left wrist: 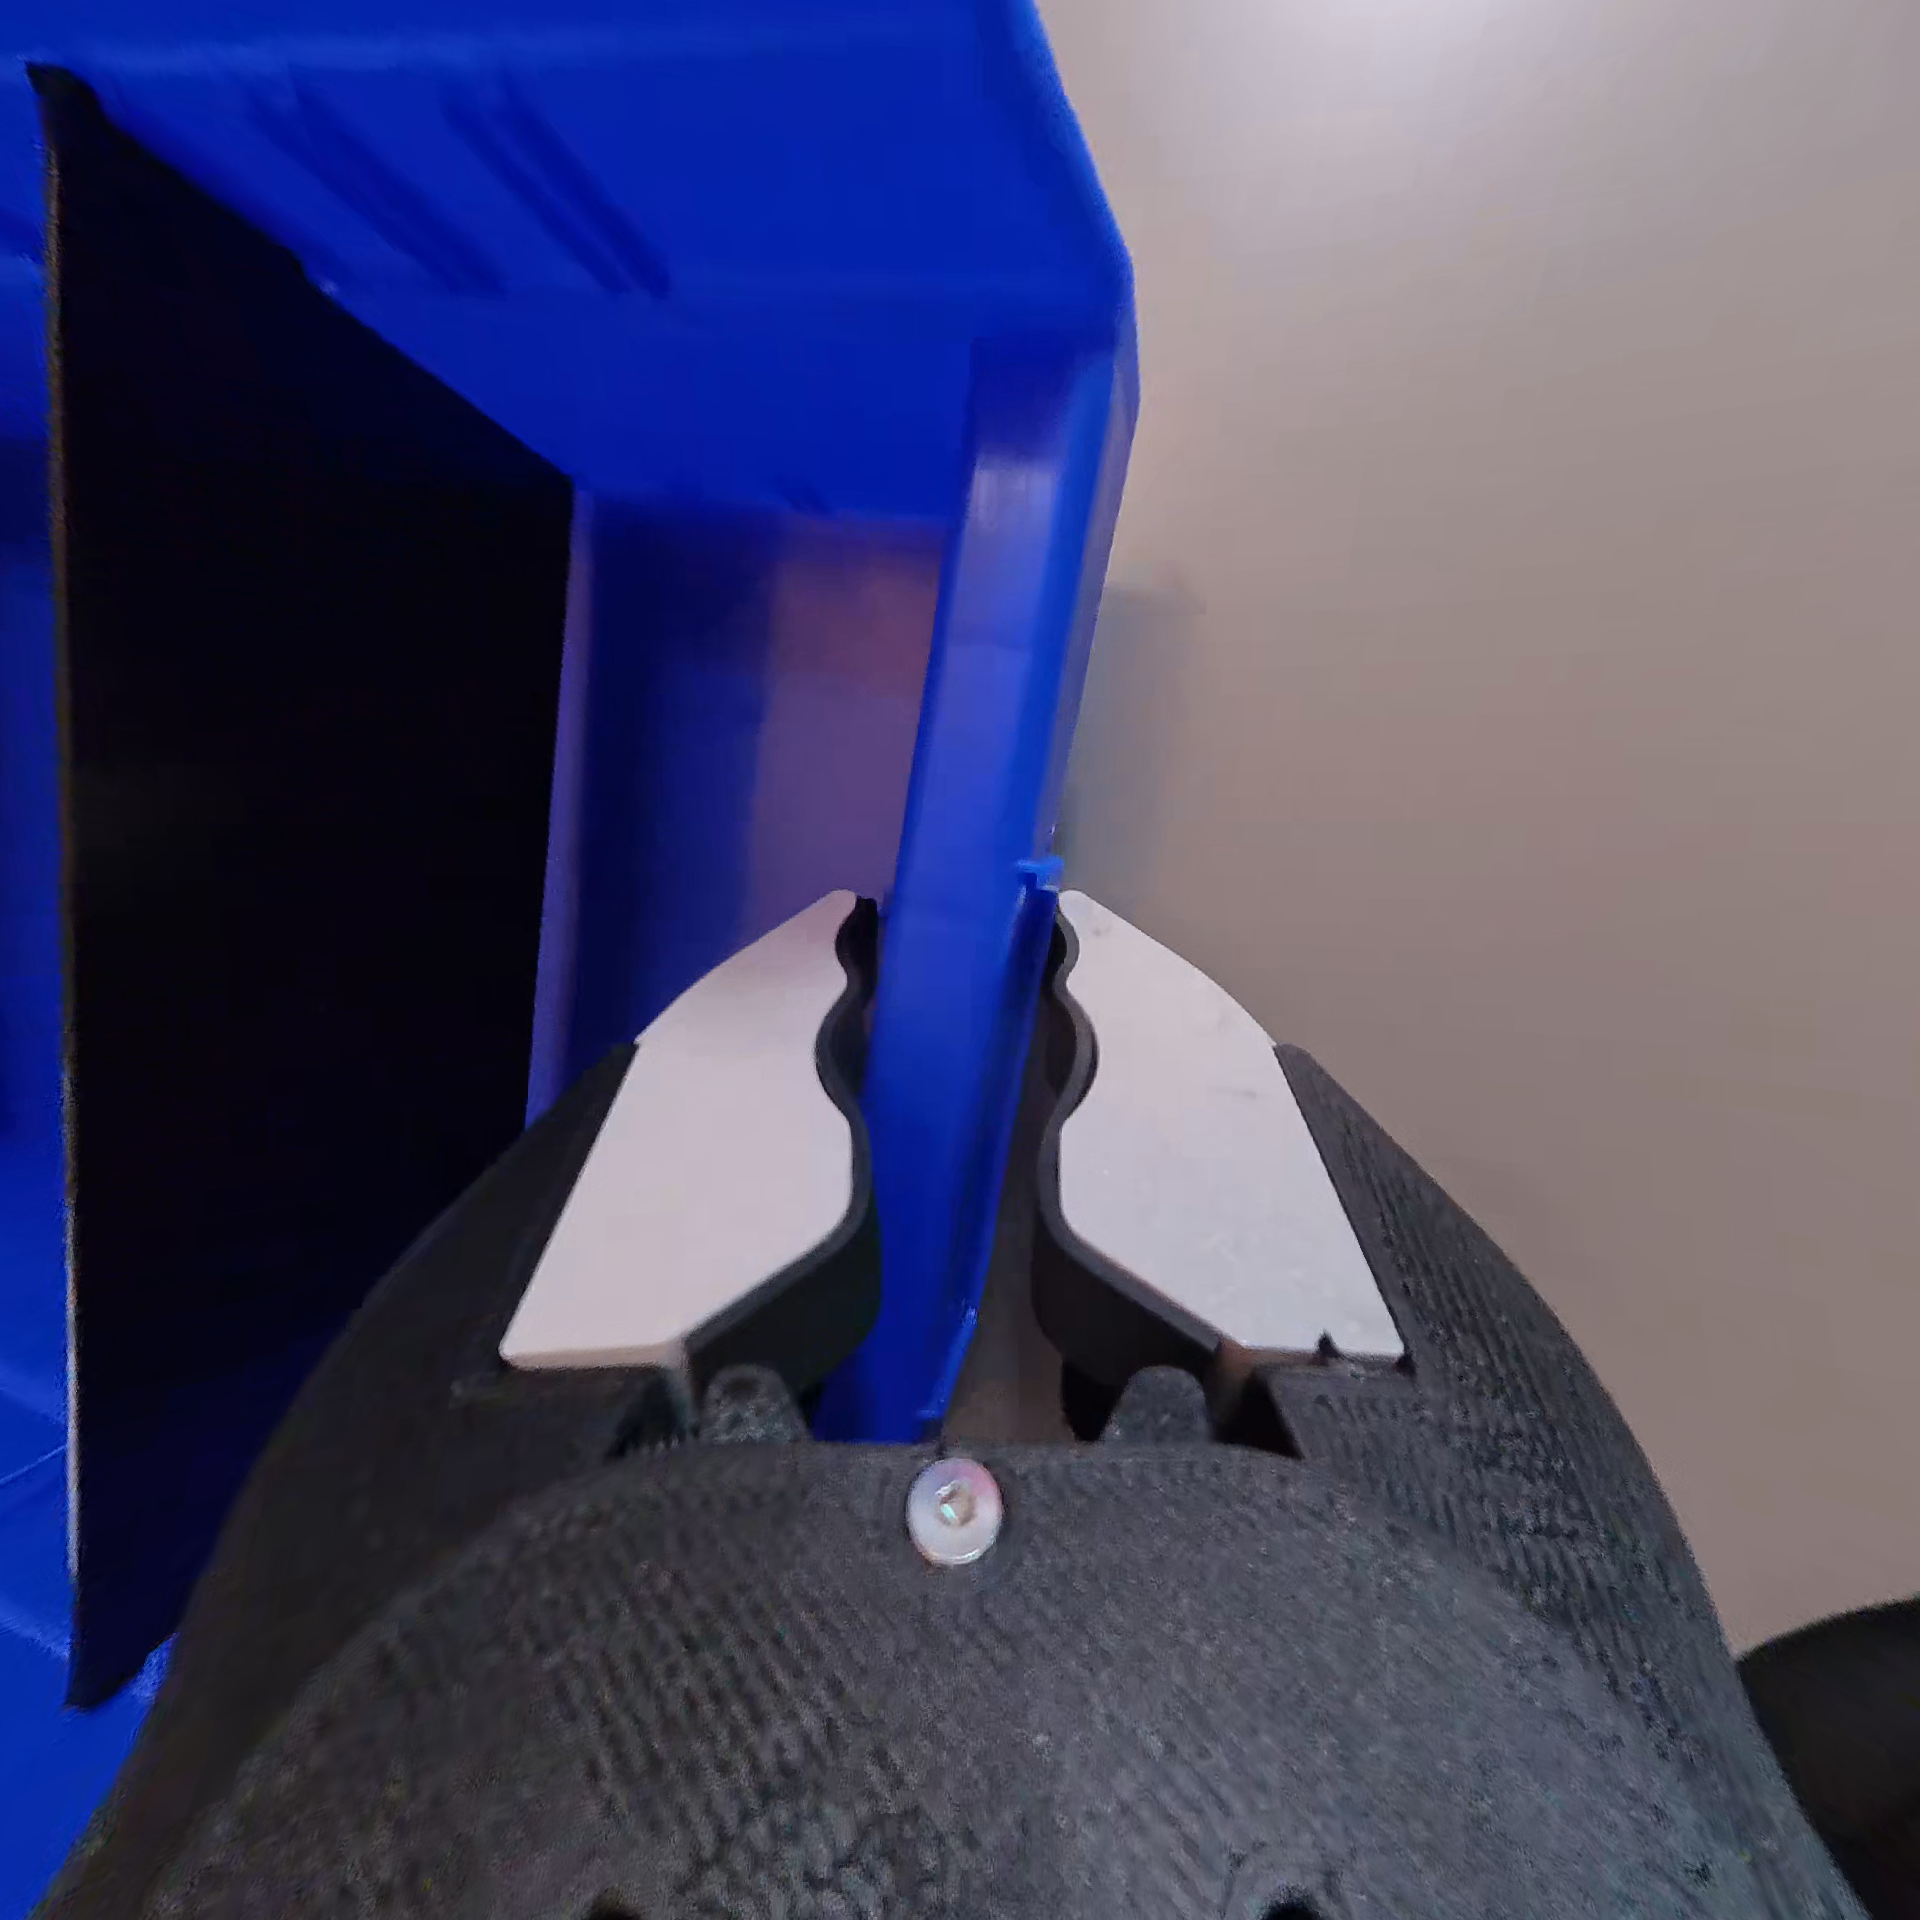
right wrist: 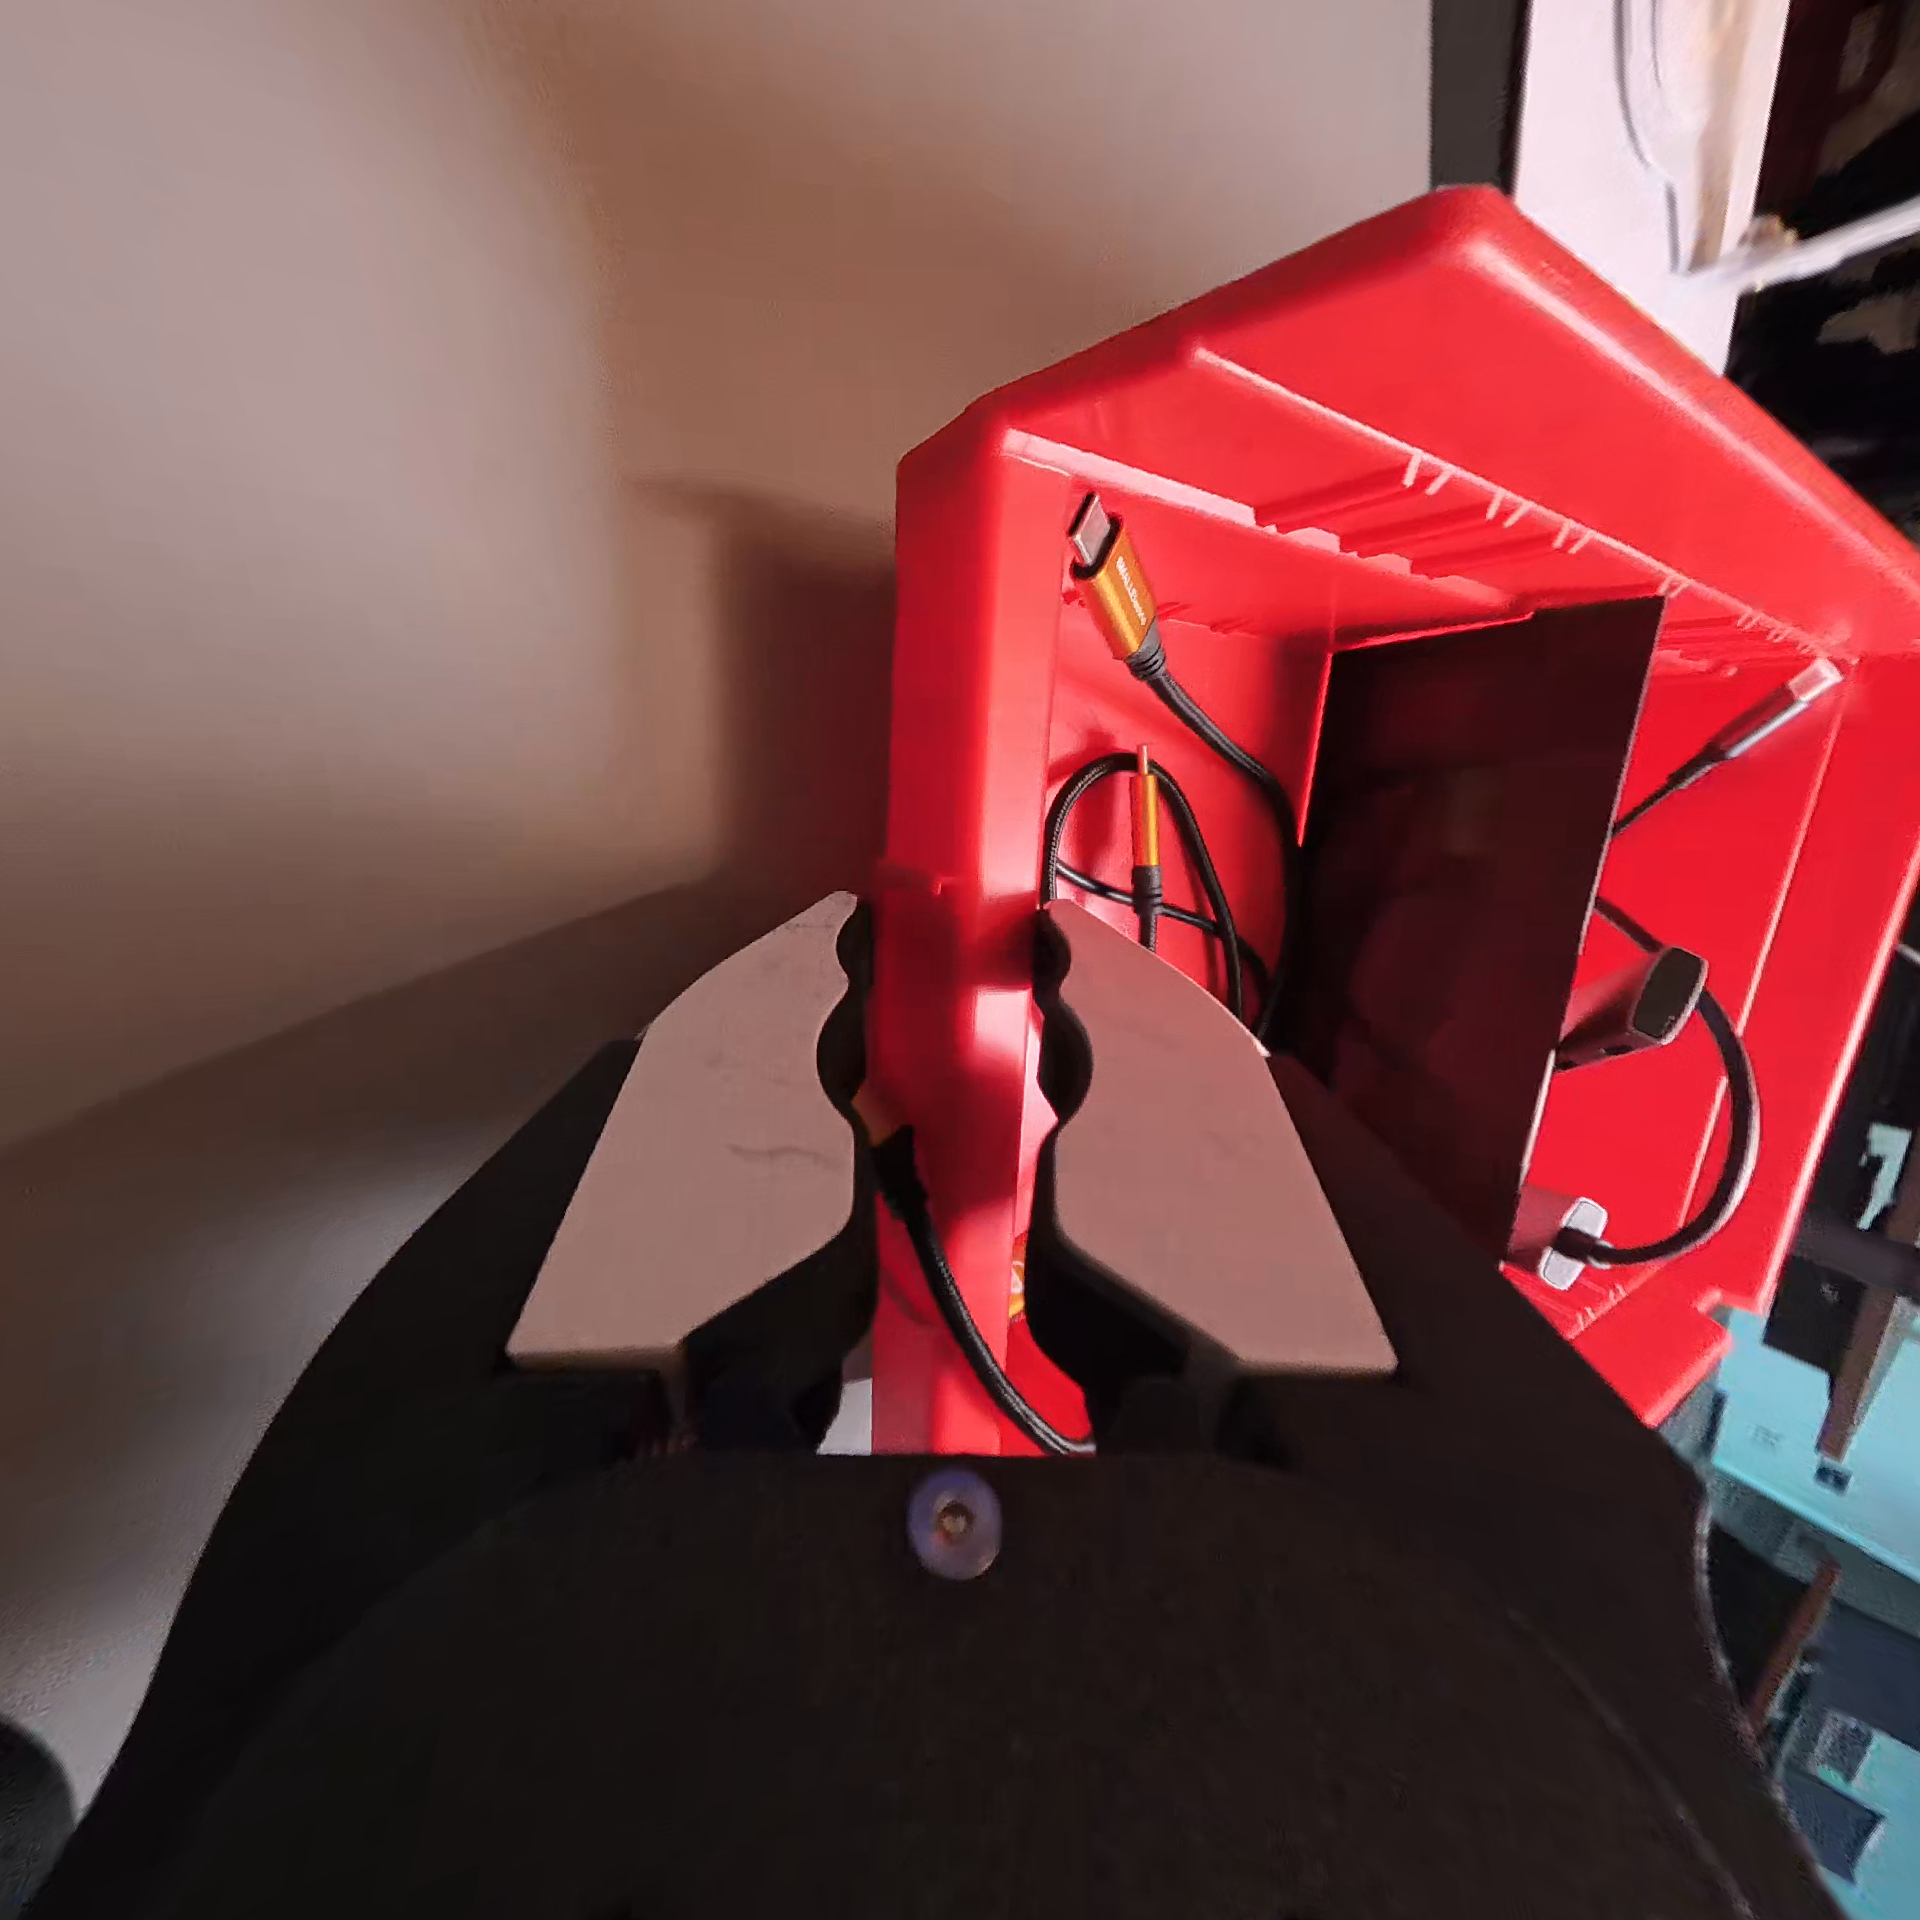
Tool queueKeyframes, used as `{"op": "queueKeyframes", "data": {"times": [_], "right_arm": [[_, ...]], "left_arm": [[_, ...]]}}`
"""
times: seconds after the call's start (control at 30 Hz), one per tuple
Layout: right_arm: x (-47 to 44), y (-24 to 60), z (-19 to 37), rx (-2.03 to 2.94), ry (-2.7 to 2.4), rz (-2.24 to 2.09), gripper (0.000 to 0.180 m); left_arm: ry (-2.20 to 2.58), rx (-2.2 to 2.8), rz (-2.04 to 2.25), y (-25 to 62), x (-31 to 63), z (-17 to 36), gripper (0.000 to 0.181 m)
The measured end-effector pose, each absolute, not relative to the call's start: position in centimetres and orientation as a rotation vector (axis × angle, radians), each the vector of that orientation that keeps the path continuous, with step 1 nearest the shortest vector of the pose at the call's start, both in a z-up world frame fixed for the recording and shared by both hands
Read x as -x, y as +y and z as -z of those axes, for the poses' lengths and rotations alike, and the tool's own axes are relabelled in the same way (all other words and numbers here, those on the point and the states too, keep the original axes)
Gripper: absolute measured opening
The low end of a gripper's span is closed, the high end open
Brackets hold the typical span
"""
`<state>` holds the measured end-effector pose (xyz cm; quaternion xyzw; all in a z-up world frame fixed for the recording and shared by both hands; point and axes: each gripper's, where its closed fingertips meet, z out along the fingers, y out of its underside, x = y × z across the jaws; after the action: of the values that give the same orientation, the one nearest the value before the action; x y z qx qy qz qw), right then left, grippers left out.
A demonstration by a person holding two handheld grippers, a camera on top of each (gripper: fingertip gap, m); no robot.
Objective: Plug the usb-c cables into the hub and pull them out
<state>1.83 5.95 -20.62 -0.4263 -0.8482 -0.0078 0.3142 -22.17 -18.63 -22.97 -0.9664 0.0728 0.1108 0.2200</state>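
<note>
Nearest the lens in the right wrist view, the right gripper (right wrist: pixel 951 935) is clamping the side wall of a red bin (right wrist: pixel 1455 343), one finger outside and one inside, and a black braided cable (right wrist: pixel 966 1320) is running through the gap between its jaws alongside that wall. Just past the fingertips, inside the bin, an orange-sleeved usb-c plug (right wrist: pixel 1145 810) is standing roughly upright, and a second orange plug (right wrist: pixel 1110 577) is lying farther up the wall, its long axis slanting up and to the left. A dark divider panel (right wrist: pixel 1475 894) is splitting the bin, and beyond it to the right grey connectors (right wrist: pixel 1631 1003) and what is probably the hub's end (right wrist: pixel 1558 1242) are sitting among looped cable. In the left wrist view, the left gripper (left wrist: pixel 956 914) is likewise pinching the wall of a blue bin (left wrist: pixel 727 364), with a dark panel (left wrist: pixel 301 831) inside and no cable showing. The right gripper is therefore the nearer one to the plugs, which are lying ahead and slightly right of its tips; it would probably need to let go of the wall first.
</note>
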Motion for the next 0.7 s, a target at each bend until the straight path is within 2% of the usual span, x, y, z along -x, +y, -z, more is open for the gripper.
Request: {"op": "queueKeyframes", "data": {"times": [0.03, 0.5, 0.6, 0.7], "right_arm": [[-2.2, 5.1, 20.6, 1.093, -2.241, 0.015, 0.029], [-5.6, -5.4, 20.5, 0.839, -2.233, 0.004, 0.031], [-6.8, -7.7, 19.9, 0.884, -2.199, -0.102, 0.031], [-8.8, -11.0, 16.2, 0.977, -2.052, -0.420, 0.030]], "left_arm": [[0.238, 2.665, -0.298, -18.5, 21.4, 23.0, 0.031], [0.812, 2.472, -0.229, -14.0, 8.9, 22.8, 0.033], [0.909, 2.373, -0.260, -12.6, 7.8, 22.4, 0.035], [0.784, 2.284, -0.163, -12.4, 7.2, 20.6, 0.044]]}}
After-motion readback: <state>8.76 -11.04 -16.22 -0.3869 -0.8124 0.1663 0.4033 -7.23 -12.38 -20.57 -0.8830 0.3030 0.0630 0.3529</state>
